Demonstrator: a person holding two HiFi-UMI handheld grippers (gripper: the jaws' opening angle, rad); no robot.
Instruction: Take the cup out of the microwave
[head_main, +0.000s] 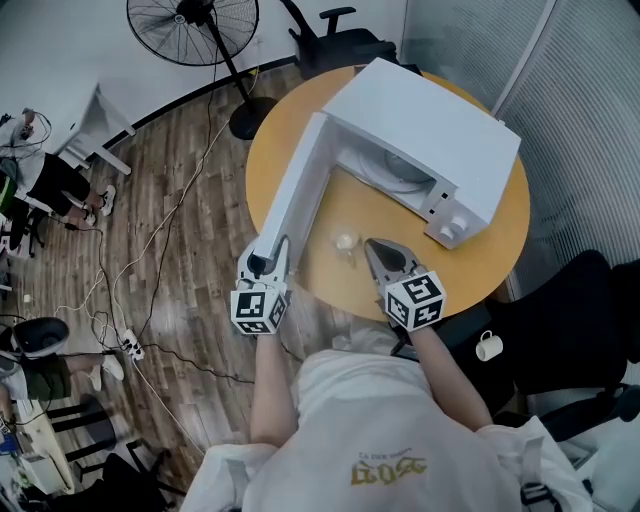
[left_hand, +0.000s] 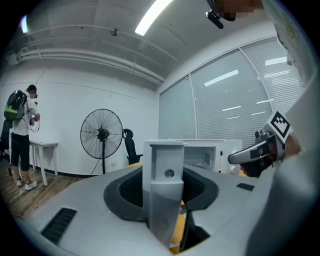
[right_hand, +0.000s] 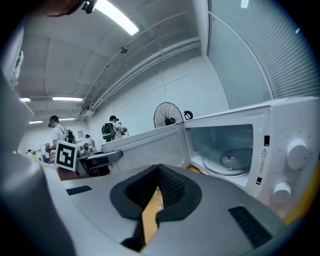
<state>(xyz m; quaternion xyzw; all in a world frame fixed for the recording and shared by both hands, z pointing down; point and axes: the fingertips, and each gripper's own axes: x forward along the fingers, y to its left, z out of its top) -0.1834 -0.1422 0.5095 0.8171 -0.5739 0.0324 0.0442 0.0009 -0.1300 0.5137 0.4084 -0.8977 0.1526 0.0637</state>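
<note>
The left gripper (head_main: 272, 252) is pinching the free edge of the open microwave door (head_main: 296, 190), which is reaching out to the rim of the round yellow table (head_main: 490, 262). Between the two grippers a strip of bare tabletop is lying open. There the cup (head_main: 345, 242) is standing, outside the microwave (head_main: 420, 125), just beside the right gripper (head_main: 372, 246), whose jaws are pressed together on nothing. The cup is looking small and pale; its shape is hard to make out.
</note>
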